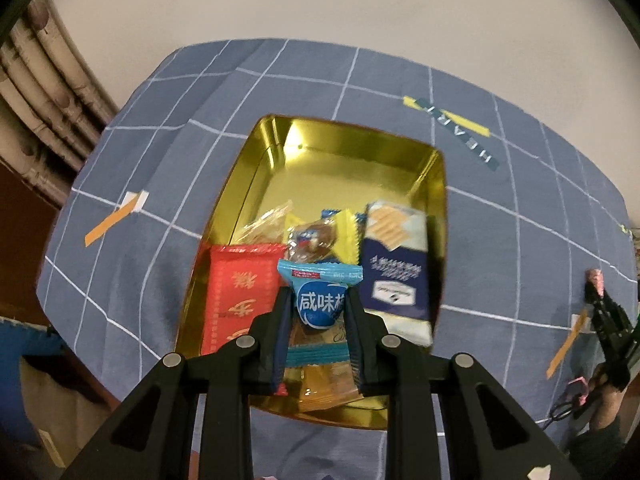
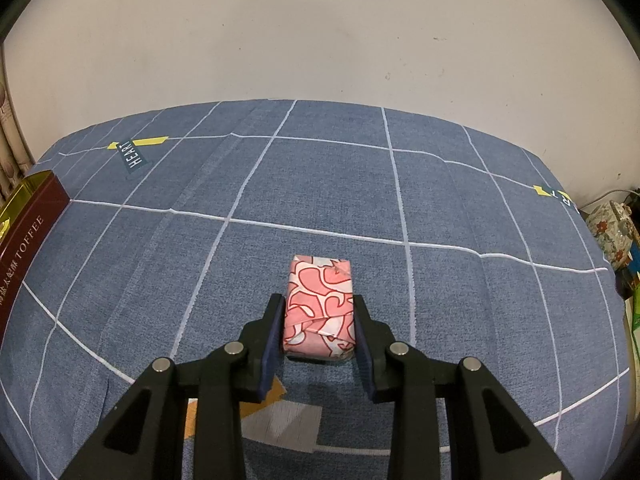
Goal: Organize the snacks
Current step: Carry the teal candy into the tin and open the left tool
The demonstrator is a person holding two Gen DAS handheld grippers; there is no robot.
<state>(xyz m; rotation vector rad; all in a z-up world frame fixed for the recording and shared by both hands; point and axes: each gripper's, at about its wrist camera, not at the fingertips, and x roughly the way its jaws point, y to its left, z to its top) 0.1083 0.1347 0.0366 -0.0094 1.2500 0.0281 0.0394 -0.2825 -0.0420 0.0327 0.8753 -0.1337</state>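
Left gripper (image 1: 317, 312): closed on a blue snack packet (image 1: 320, 300), held over the near end of the gold tin (image 1: 438, 184); risk: released crooked, the packet may slide onto the neighbours or catch the rim. Right gripper (image 2: 319, 322): fingers either side of a pink wrapped block (image 2: 319, 304) on the blue checked cloth (image 2: 320, 184), seemingly clamped; risk: smooth wrapper may slip if lifted fast. Tin contents: red packet (image 1: 236, 300), navy cracker pack (image 1: 396, 276), yellow packet (image 1: 347, 236), clear-wrapped sweets (image 1: 266, 224); far half bare.
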